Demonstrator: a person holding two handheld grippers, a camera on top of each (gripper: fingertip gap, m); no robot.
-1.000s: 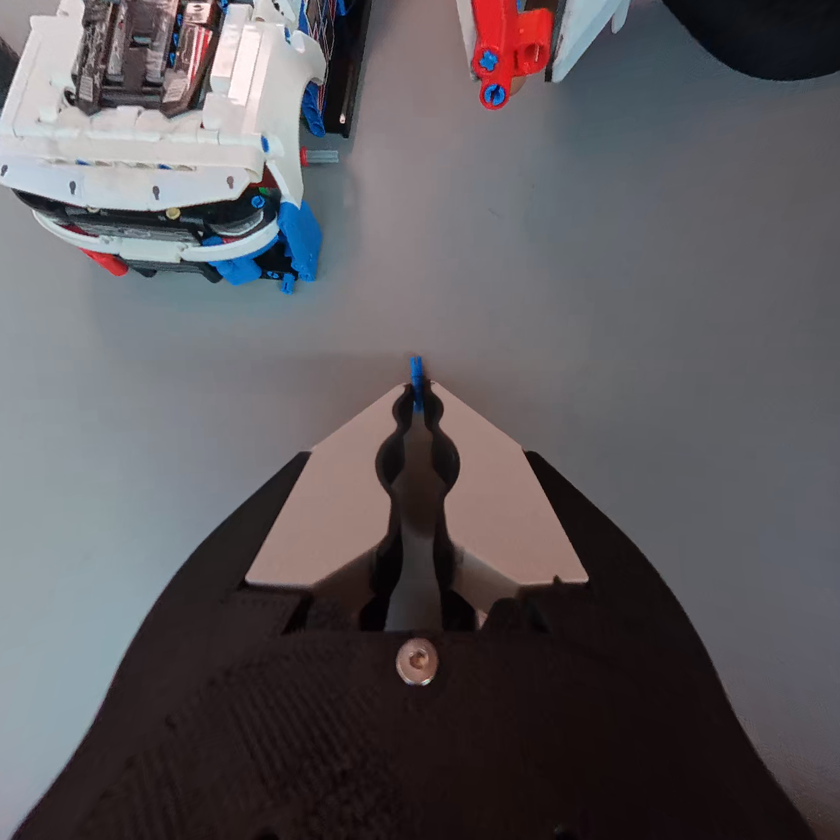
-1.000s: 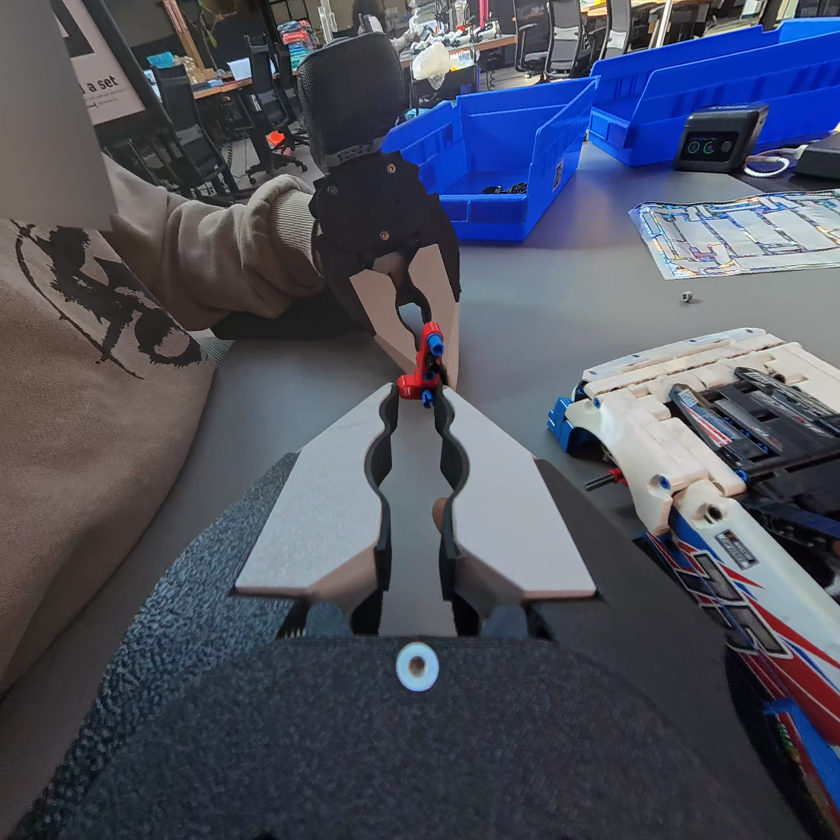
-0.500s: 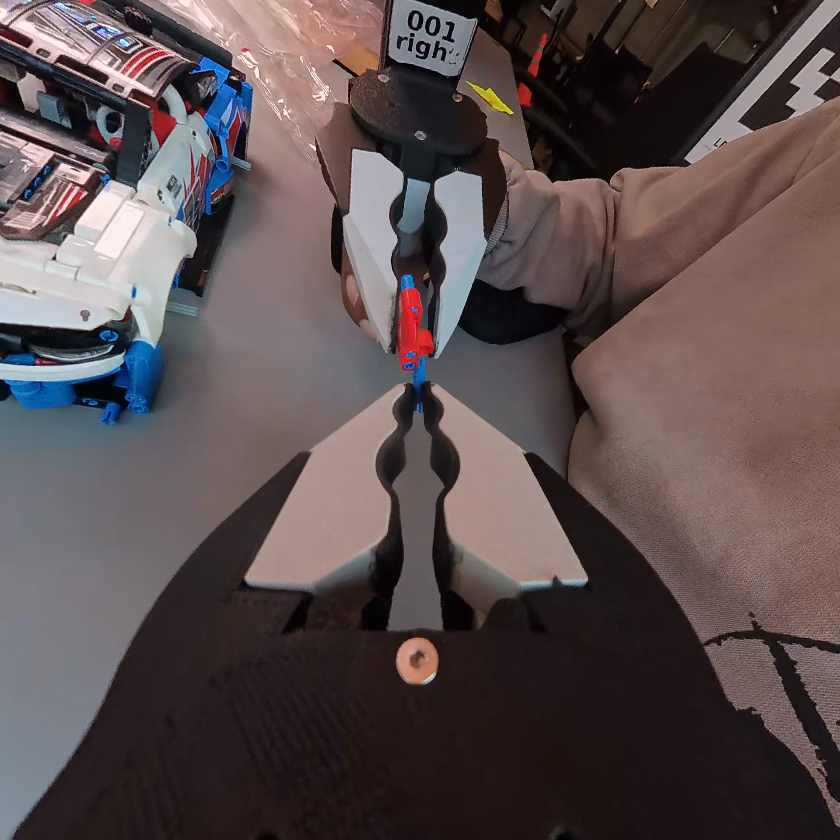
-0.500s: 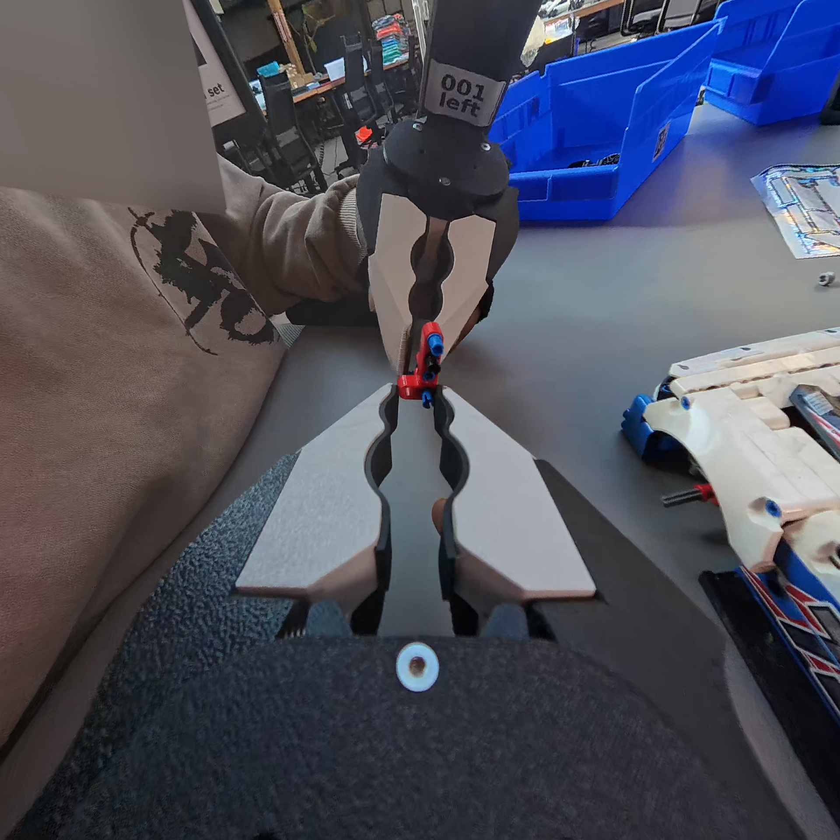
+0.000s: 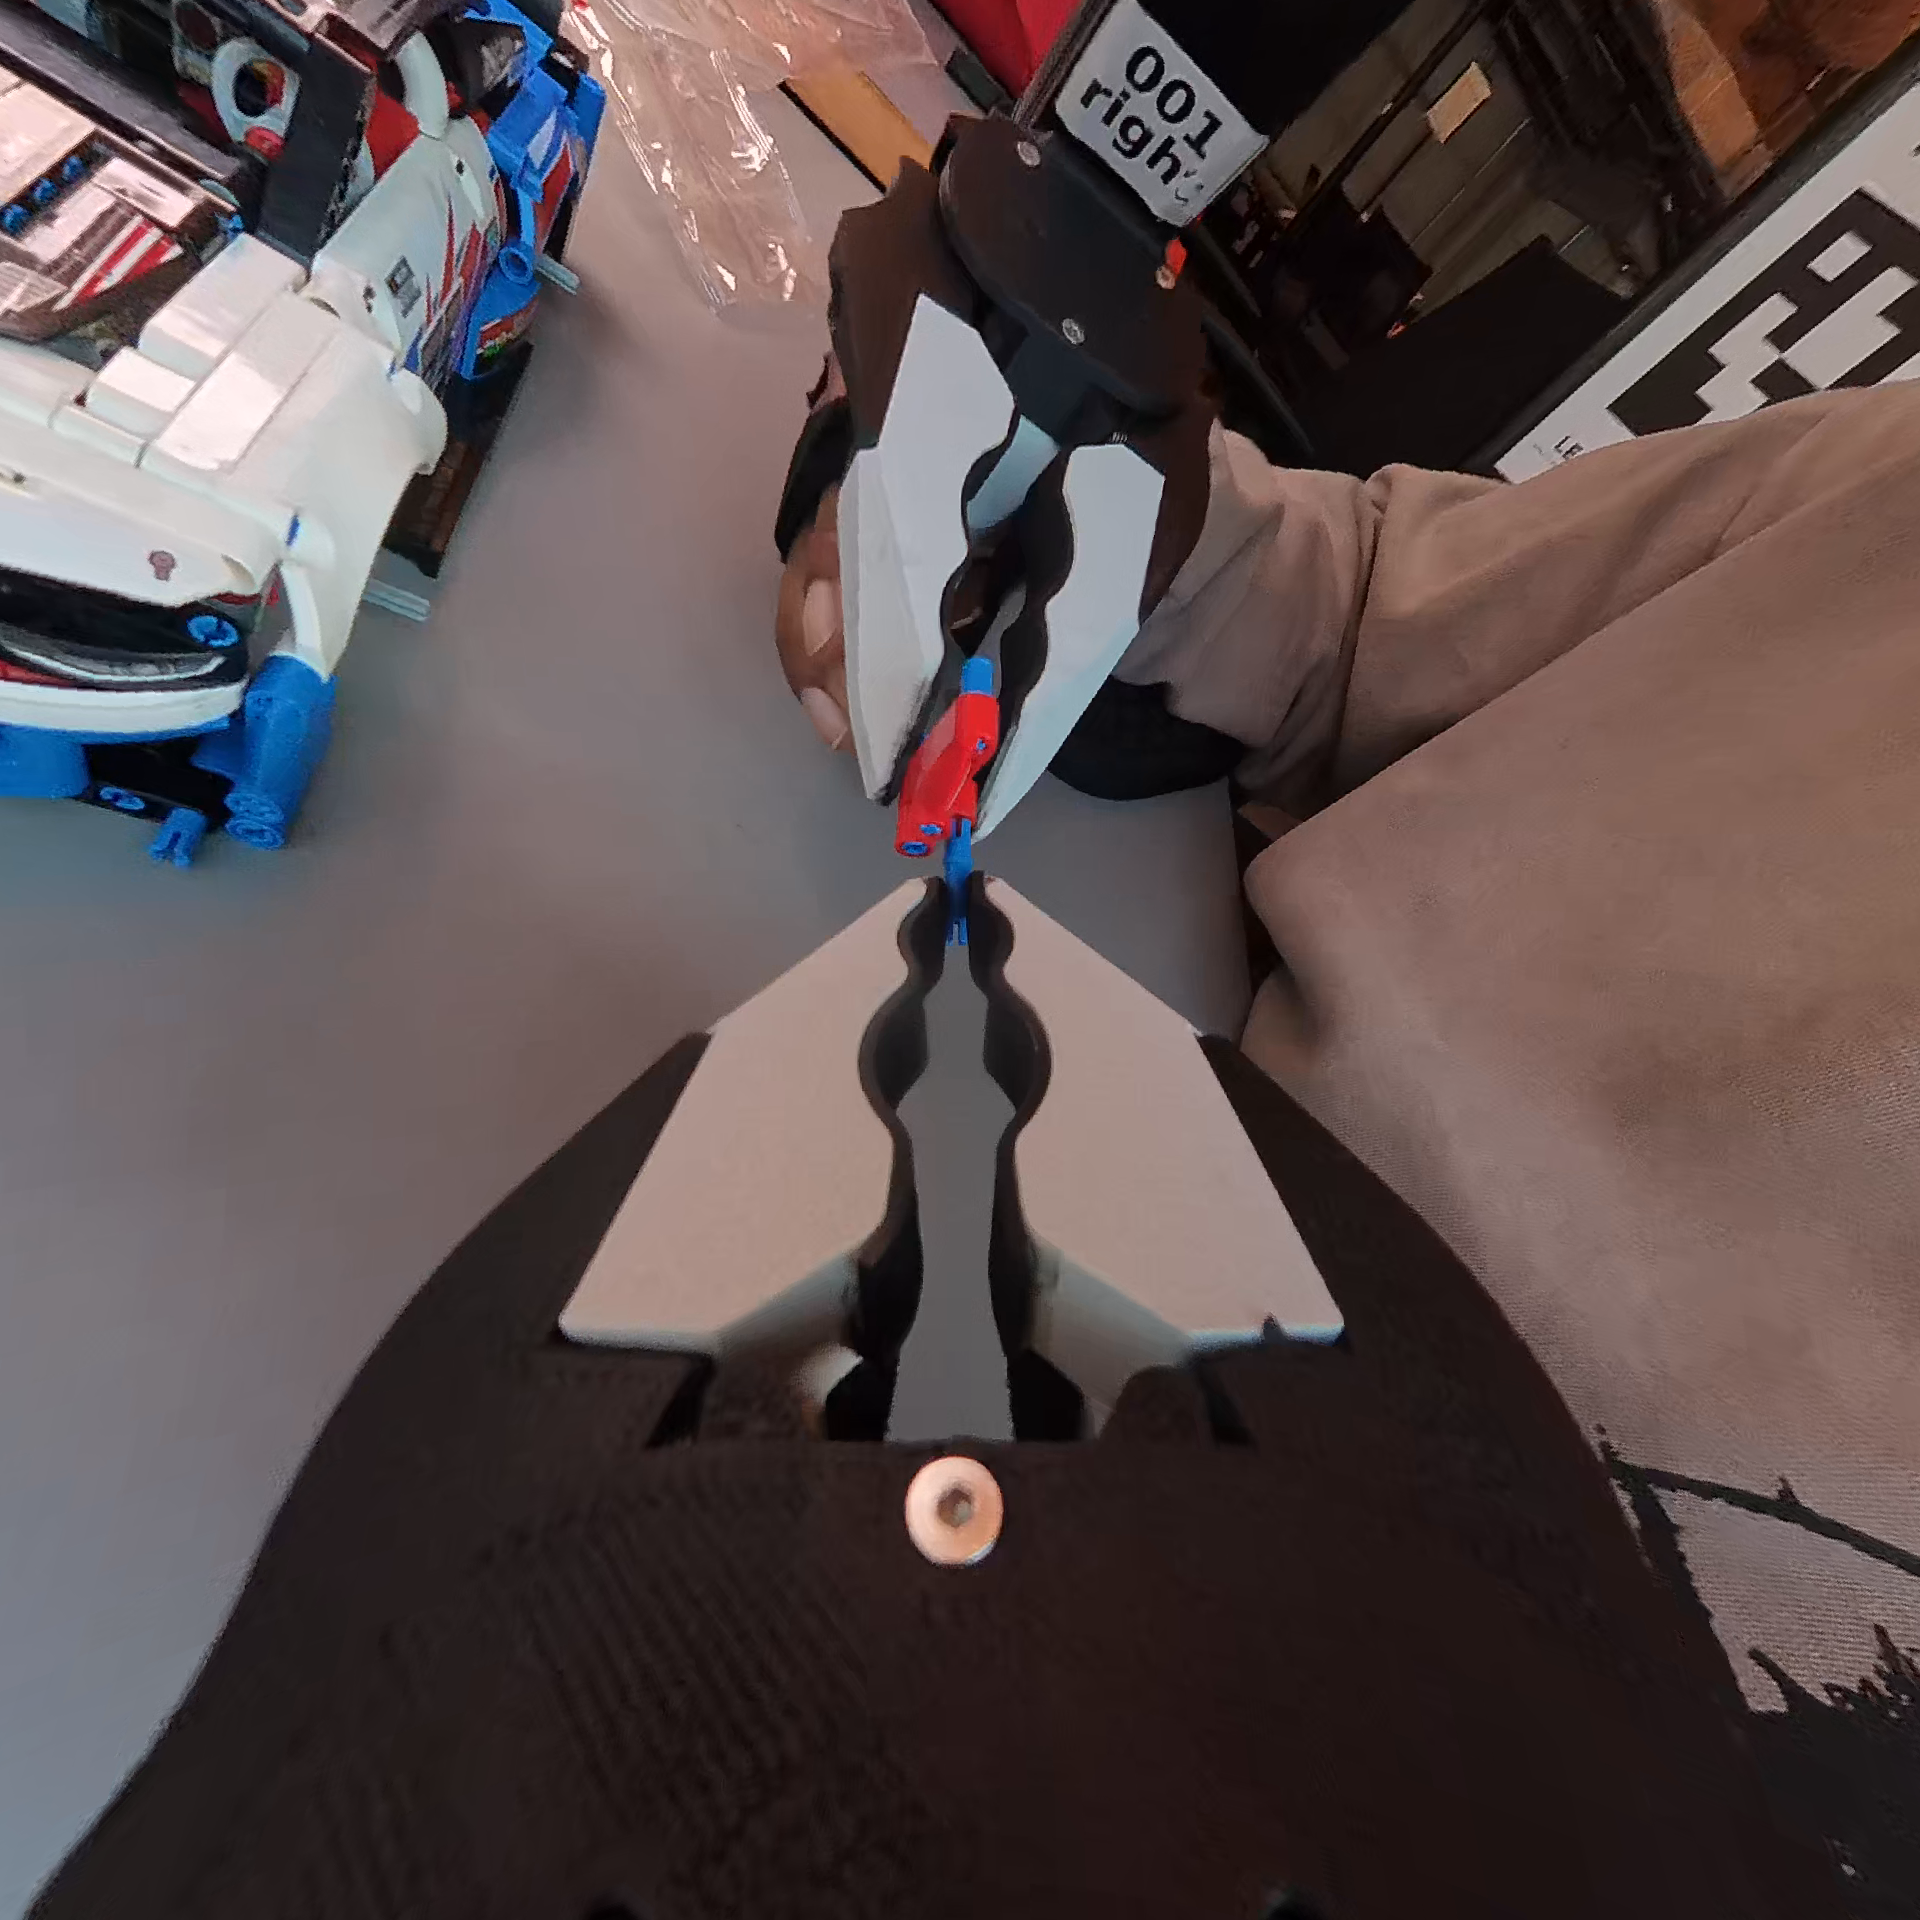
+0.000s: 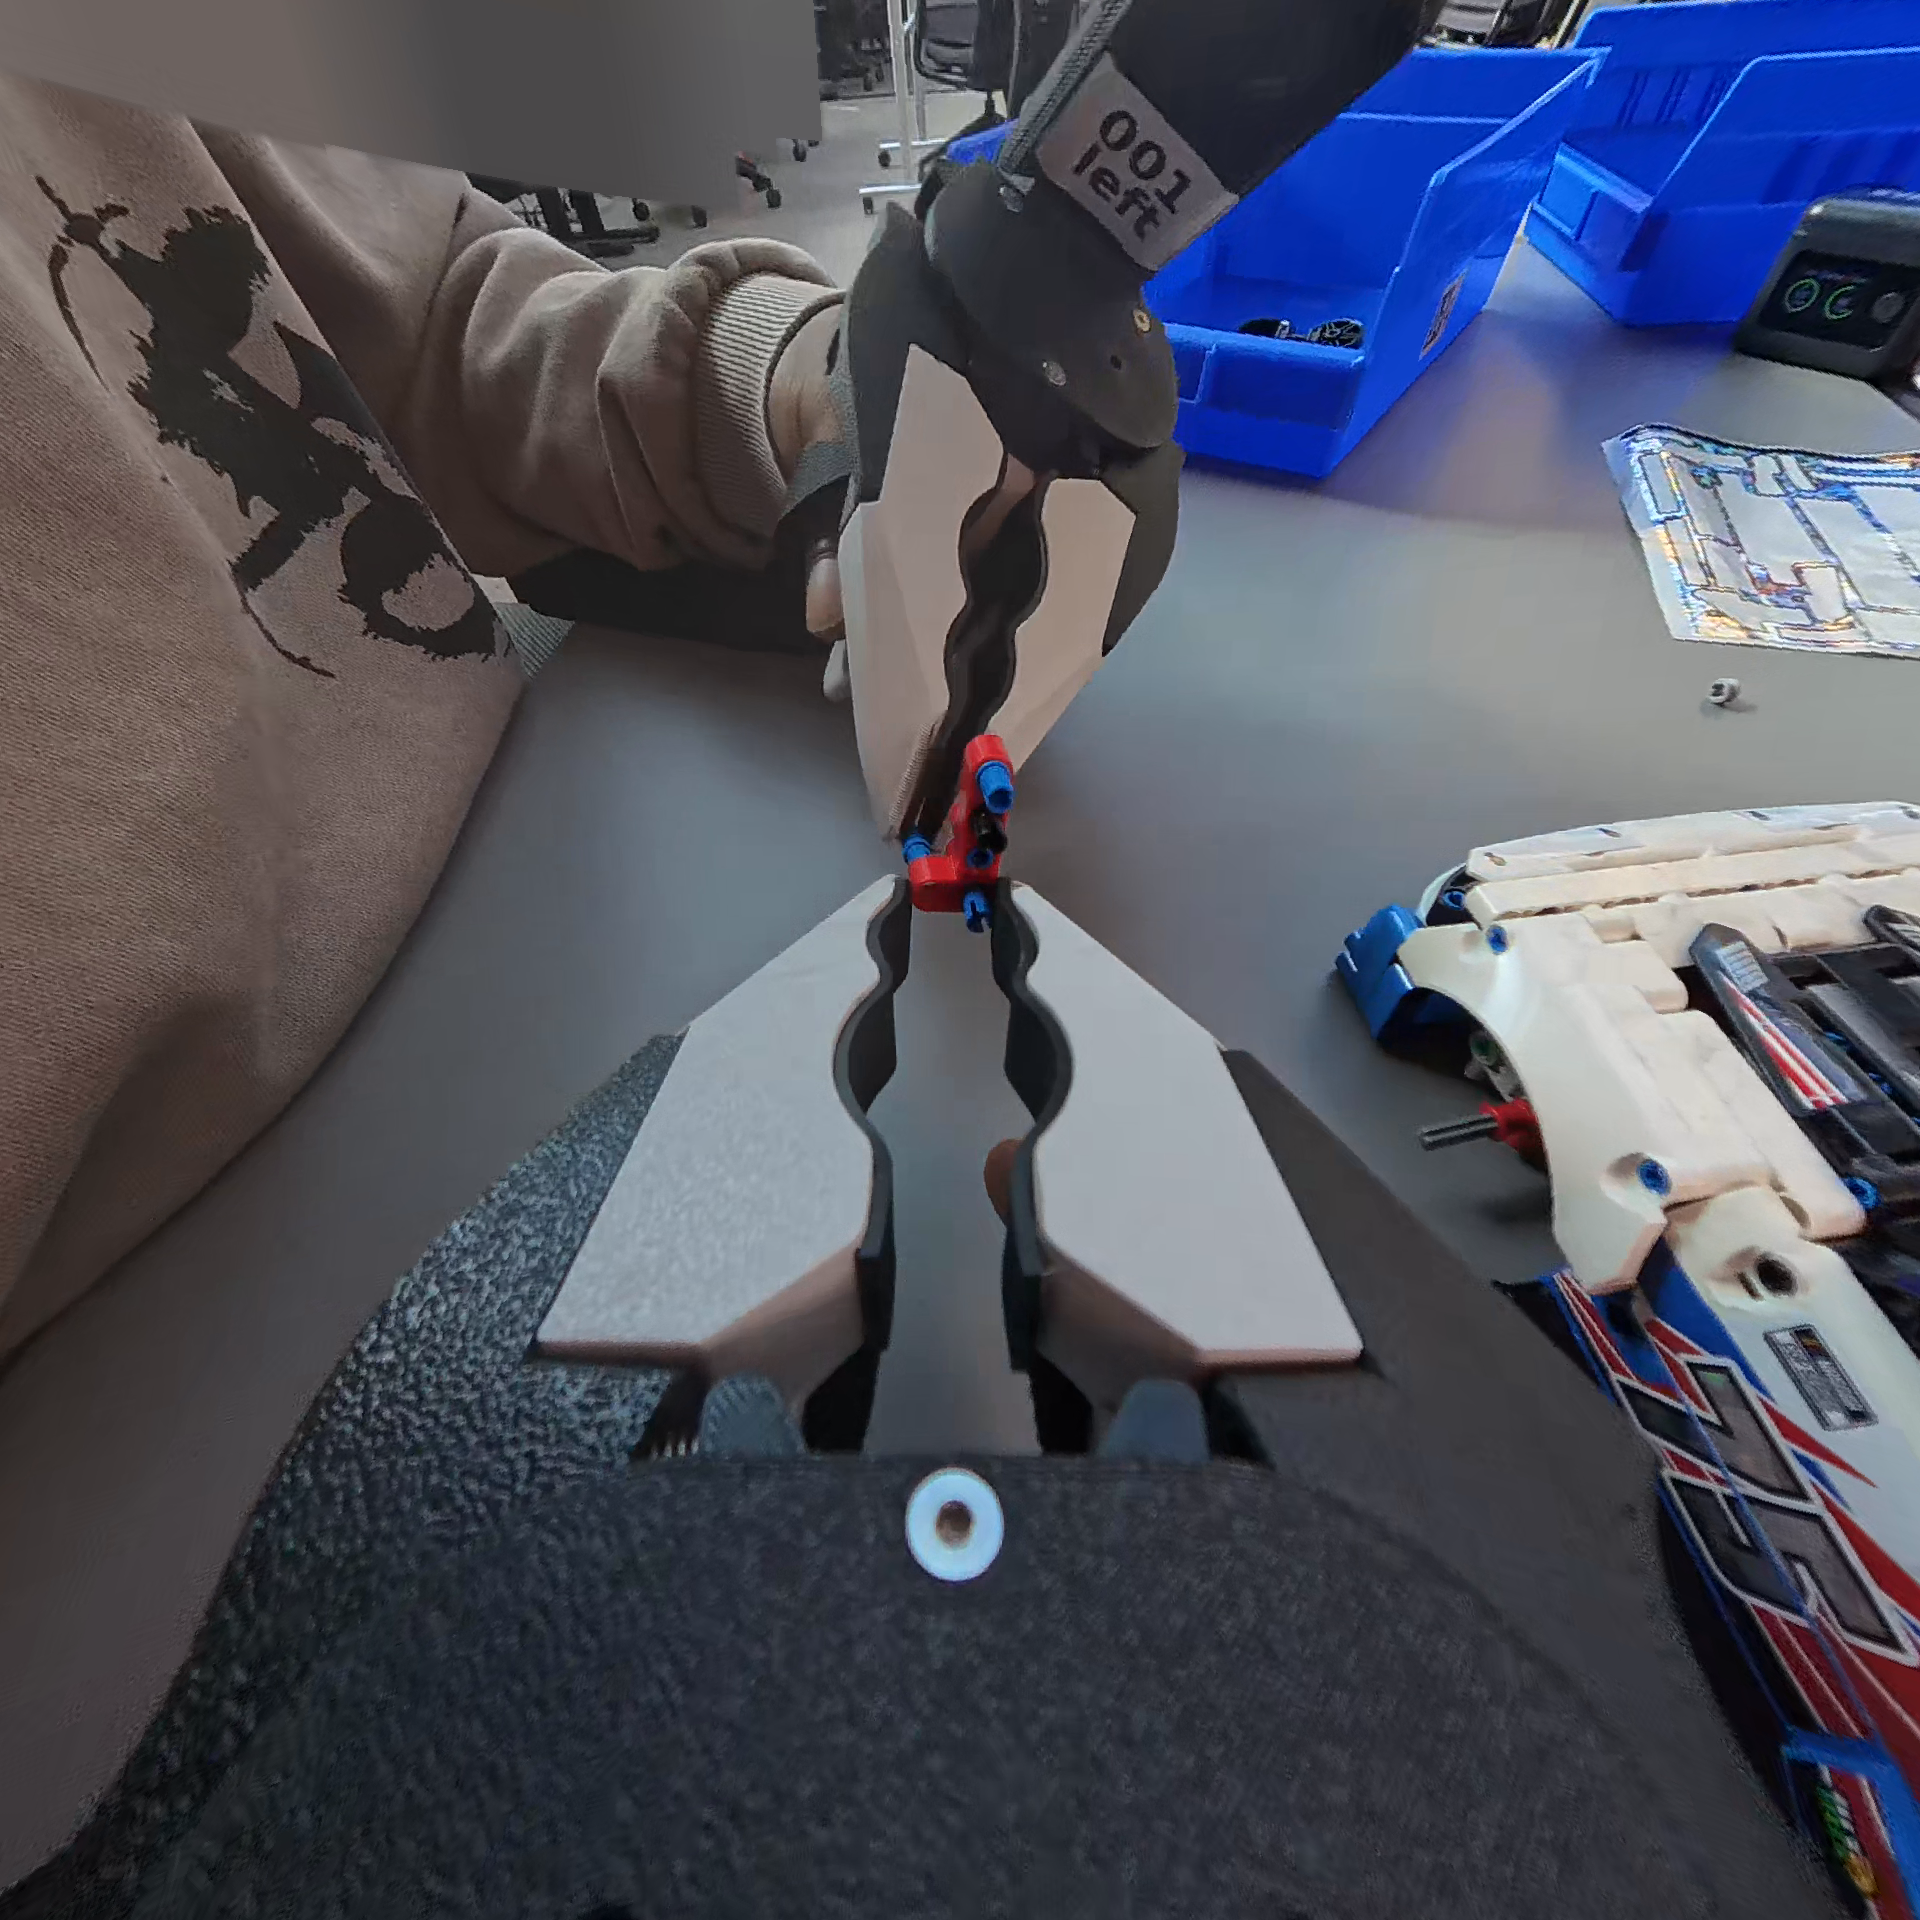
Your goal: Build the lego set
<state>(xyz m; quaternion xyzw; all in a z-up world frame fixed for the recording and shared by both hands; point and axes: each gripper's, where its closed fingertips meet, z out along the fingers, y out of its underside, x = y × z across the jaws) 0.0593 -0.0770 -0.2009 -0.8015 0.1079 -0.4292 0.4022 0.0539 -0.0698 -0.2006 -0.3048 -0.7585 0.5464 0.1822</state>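
Your left gripper (image 5: 956, 891) pinches slim blue pin (image 5: 957, 871); your right gripper (image 6: 951, 891) clamps glossy red connector (image 6: 958, 821), tips meeting mid-air. White lego car (image 6: 1621, 1049) at 3 o'clock. Both grippers carry printed tags.

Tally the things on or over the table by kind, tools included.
Tools: 2, the left tool and the right tool
Small pieces held at the tips: 2, a blue pin and a red piece
Model car: 1
Blue bins: 2
Printed sheet: 1
Total: 8
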